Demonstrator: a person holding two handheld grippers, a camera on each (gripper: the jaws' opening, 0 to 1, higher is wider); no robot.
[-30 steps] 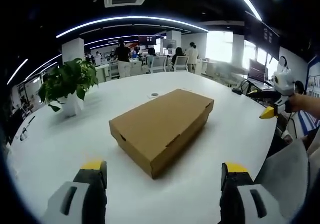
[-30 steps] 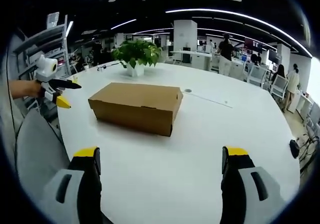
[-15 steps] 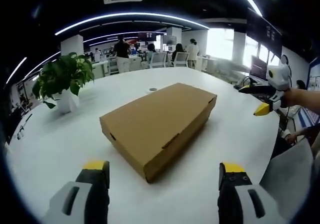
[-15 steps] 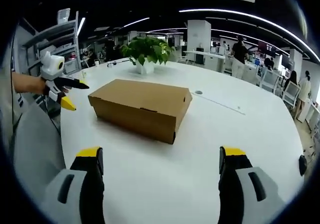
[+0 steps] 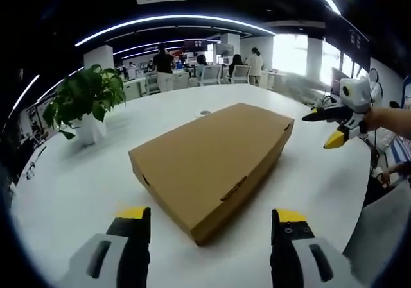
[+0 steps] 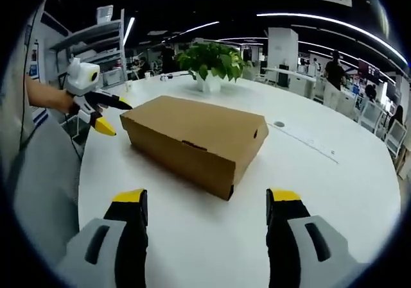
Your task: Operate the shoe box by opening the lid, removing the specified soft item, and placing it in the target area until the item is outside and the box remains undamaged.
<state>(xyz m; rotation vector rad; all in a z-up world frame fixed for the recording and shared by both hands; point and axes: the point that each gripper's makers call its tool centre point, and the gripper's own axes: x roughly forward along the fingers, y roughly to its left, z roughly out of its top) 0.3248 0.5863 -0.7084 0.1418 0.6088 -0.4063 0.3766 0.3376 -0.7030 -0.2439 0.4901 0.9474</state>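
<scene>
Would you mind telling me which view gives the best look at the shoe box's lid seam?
The right gripper view: the shoe box turns a long side wall to the camera, lid edge visible along it. The left gripper view shows the shoe box mostly from above, corner-on.

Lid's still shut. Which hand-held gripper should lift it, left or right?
Probably the right: its open jaws face the box's long side, where the lid's front lip and a small tab show. The left faces a corner of the box, a poorer angle. Neither touches it yet.
</scene>
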